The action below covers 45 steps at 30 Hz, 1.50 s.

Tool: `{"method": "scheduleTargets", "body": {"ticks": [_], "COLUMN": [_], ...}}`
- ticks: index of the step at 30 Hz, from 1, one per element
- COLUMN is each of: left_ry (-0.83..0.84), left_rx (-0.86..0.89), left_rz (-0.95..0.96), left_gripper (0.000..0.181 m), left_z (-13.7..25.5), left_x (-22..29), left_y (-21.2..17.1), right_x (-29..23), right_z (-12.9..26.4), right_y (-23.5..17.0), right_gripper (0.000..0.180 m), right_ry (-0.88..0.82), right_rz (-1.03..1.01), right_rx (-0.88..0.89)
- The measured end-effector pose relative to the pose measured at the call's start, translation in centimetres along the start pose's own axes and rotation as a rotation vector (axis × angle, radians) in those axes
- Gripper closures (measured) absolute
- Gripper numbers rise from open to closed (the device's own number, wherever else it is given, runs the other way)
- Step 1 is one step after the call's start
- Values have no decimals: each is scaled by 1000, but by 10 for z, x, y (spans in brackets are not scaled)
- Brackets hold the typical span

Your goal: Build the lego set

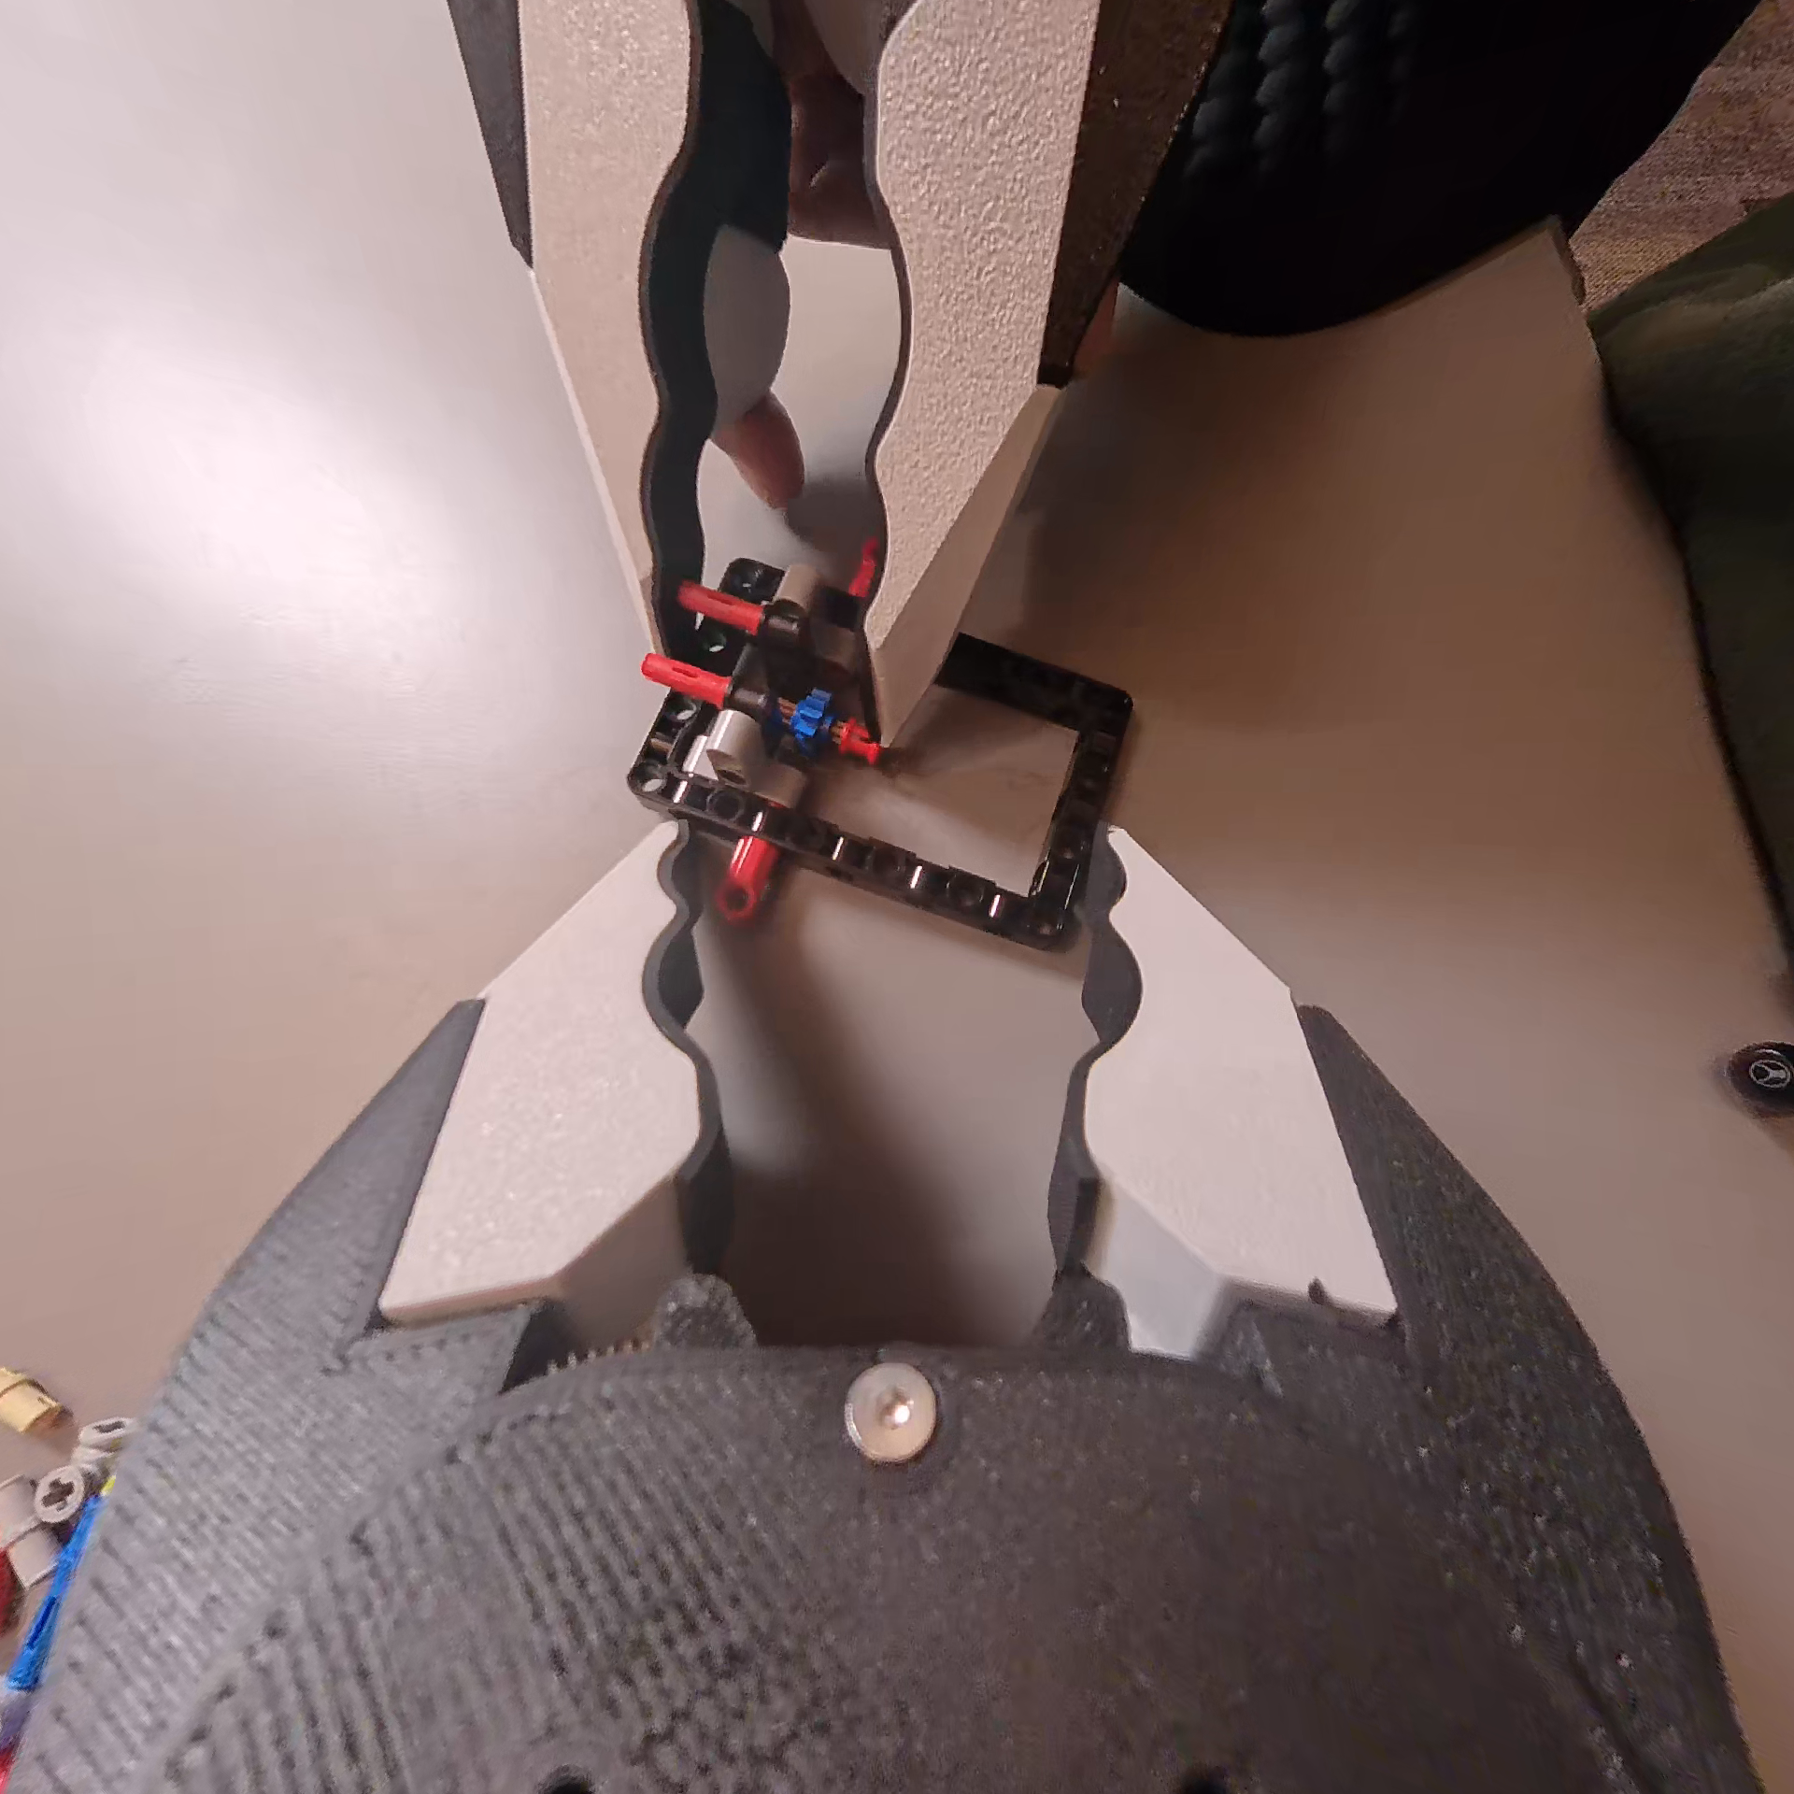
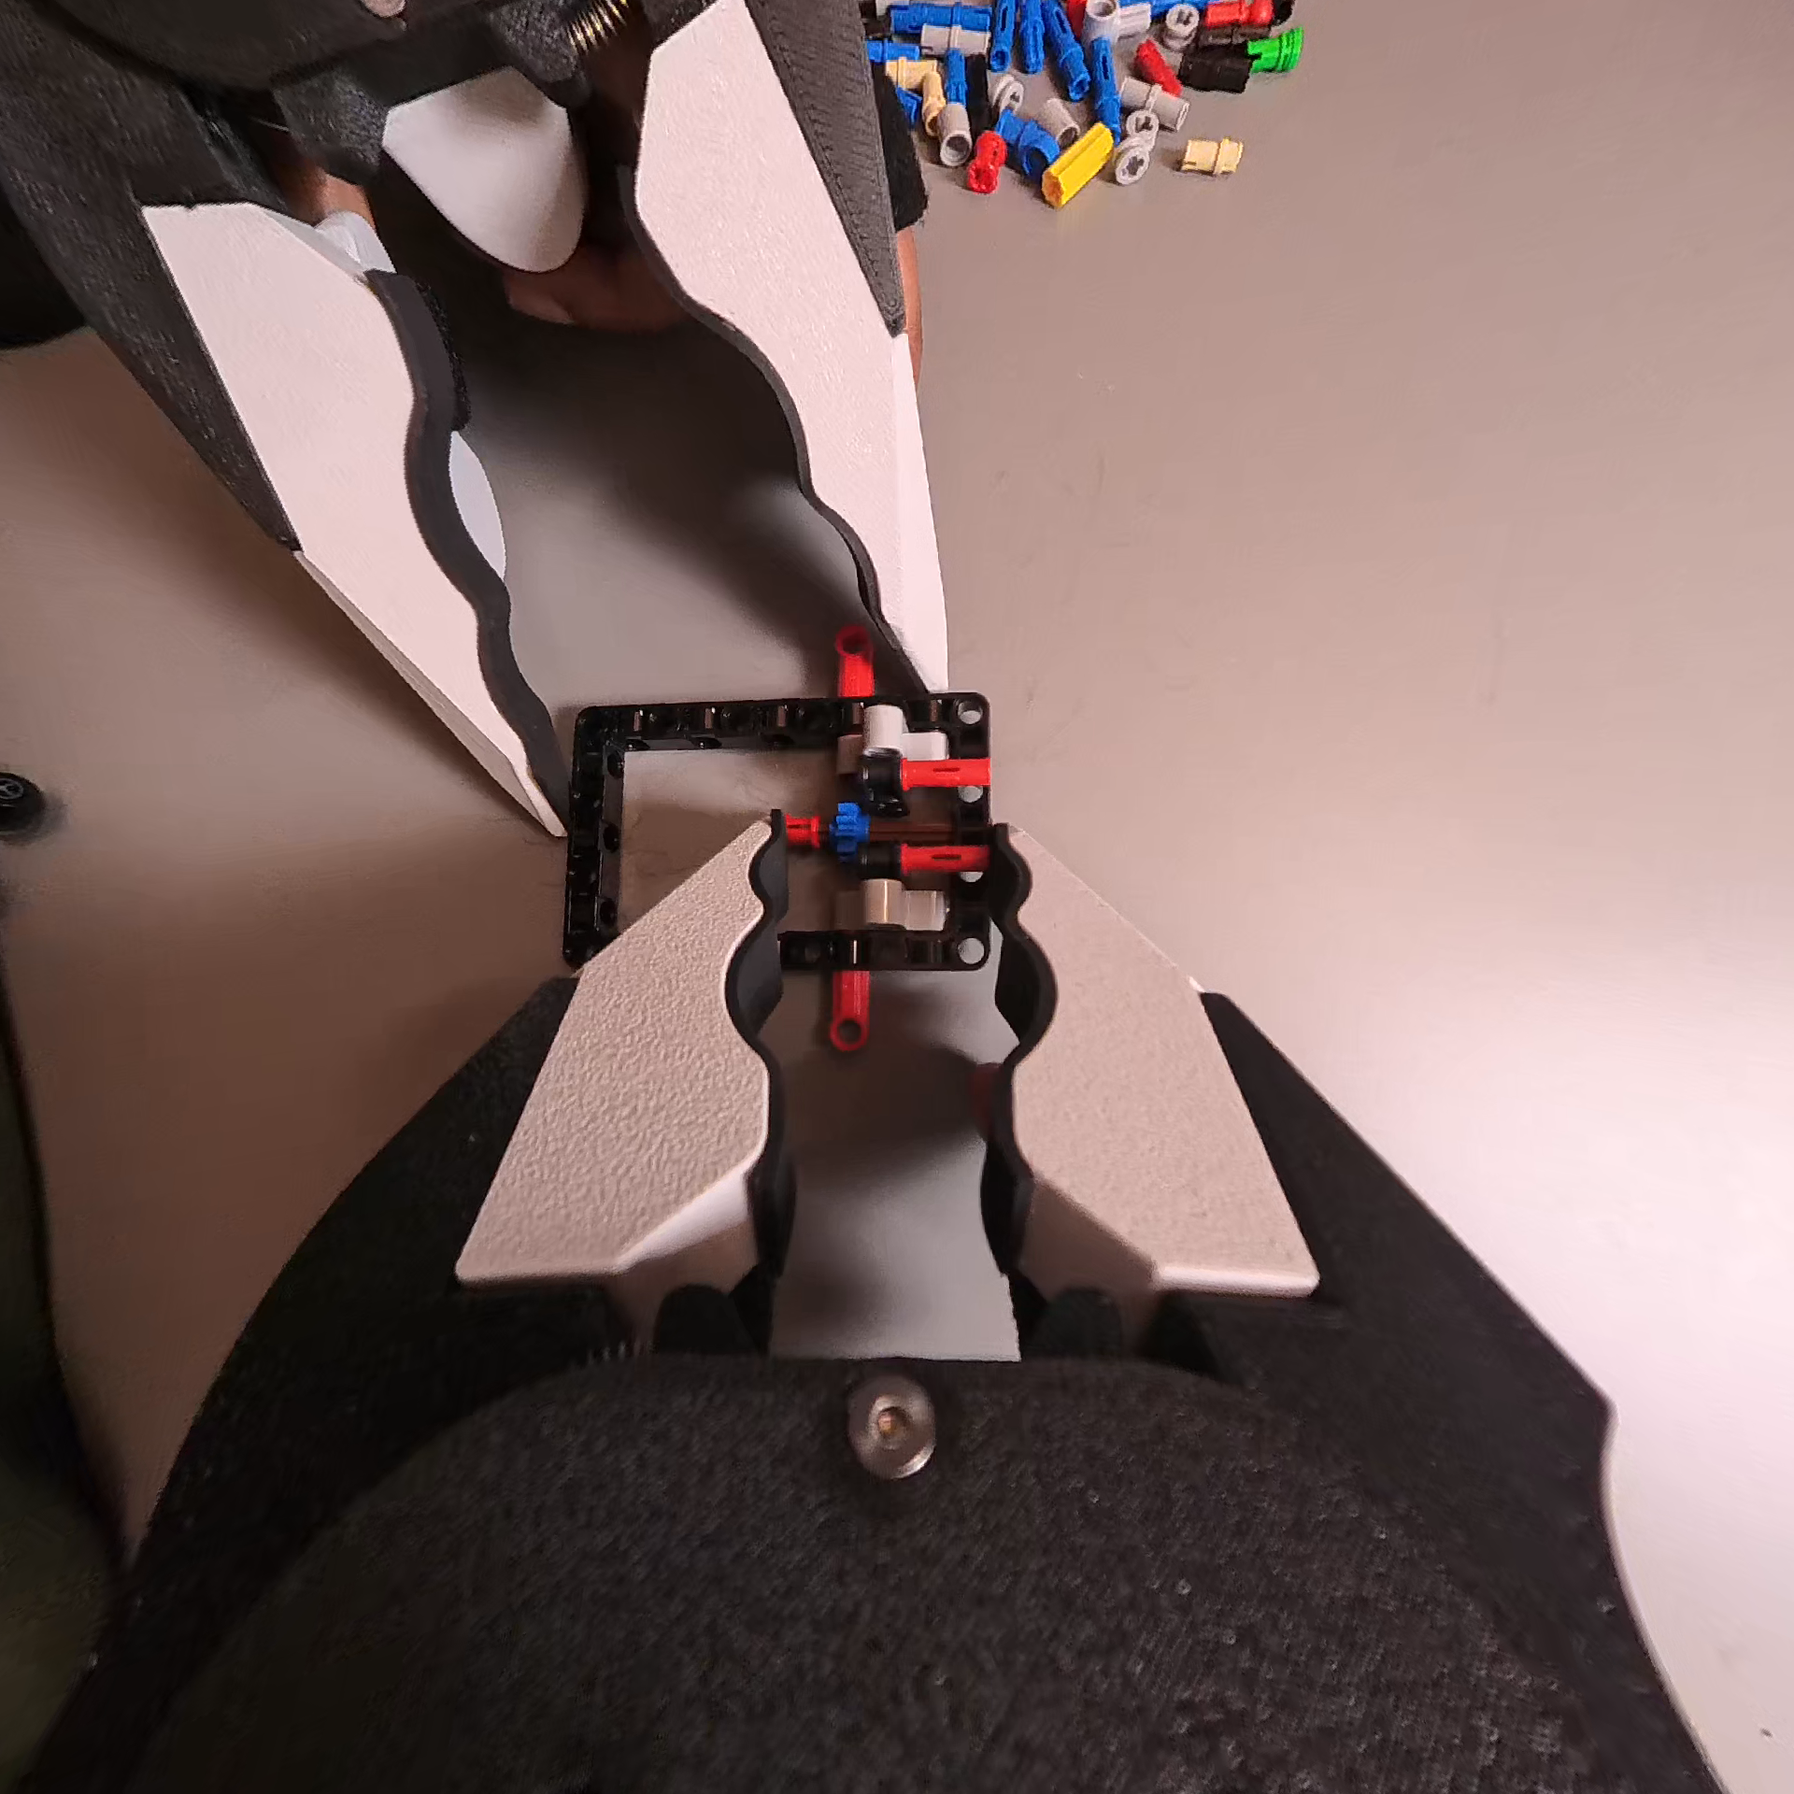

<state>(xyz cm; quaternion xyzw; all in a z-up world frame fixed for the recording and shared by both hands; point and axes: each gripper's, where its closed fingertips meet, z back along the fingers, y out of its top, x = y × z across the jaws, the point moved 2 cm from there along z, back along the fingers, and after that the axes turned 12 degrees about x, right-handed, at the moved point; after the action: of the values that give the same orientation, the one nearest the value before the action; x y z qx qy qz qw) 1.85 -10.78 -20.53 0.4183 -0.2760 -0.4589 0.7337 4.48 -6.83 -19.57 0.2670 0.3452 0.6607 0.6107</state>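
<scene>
A black rectangular lego frame (image 1: 922, 879) (image 2: 718, 720) lies flat on the table. Grey connectors (image 2: 883, 723), red pins (image 2: 946, 772) and a thin axle with a blue gear (image 2: 851, 827) (image 1: 806, 730) sit at one end. My left gripper (image 1: 888, 854) (image 2: 747, 752) is spread wide, with its fingertips (image 1: 670, 879) against opposite ends of the frame. My right gripper (image 2: 885, 840) (image 1: 772, 684) is closed across the gear axle. One pad touches the axle's red tip (image 2: 798, 827) and the other touches the frame's outer side.
A pile of loose blue, grey, red, yellow and green lego parts (image 2: 1068, 87) lies at the far side and also shows at the left wrist view's lower left (image 1: 49, 1514). A black round cap (image 1: 1762, 1073) sits near the table edge. A dark sleeve (image 1: 1359, 146) is above. My two grippers' fingertips are within a few centimetres of each other.
</scene>
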Motion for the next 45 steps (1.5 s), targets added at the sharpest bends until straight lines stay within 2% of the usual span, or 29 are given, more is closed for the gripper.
{"method": "scheduleTargets", "body": {"ticks": [13,14,16,18,24,27,31,39,42,45], "left_ry": [12,9,10,15,23,25,-2,-69,-93,-86], "left_rx": [-2,-2,-3,-9,-5,-5,-8,-40,-45,-32], "left_rz": [8,9,8,17,18,19,21,-51,-60,-52], "left_gripper": [101,97,96,94,97,95,87,53,56,65], "left_z": [0,0,-1,-1,0,0,3,-5,-9,-10], "left_x": [1,2,2,3,2,3,6,0,-1,-4], "left_y": [0,0,0,0,0,0,-1,-1,0,2], "right_x": [1,2,2,1,3,0,2,1,2,0], "right_z": [0,0,0,1,1,1,2,-4,-6,-7], "right_y": [0,1,0,0,0,0,4,2,1,4], "right_gripper": [141,153,153,153,152,142,141,145,150,147], "right_ry": [30,30,37,26,13,22,6,15,5,15], "right_rz": [-28,-26,-31,49,10,-2,-31,-38,-19,-29], "right_rx": [-22,-20,-25,-45,-60,-68,-59,-102,-116,-113]}}
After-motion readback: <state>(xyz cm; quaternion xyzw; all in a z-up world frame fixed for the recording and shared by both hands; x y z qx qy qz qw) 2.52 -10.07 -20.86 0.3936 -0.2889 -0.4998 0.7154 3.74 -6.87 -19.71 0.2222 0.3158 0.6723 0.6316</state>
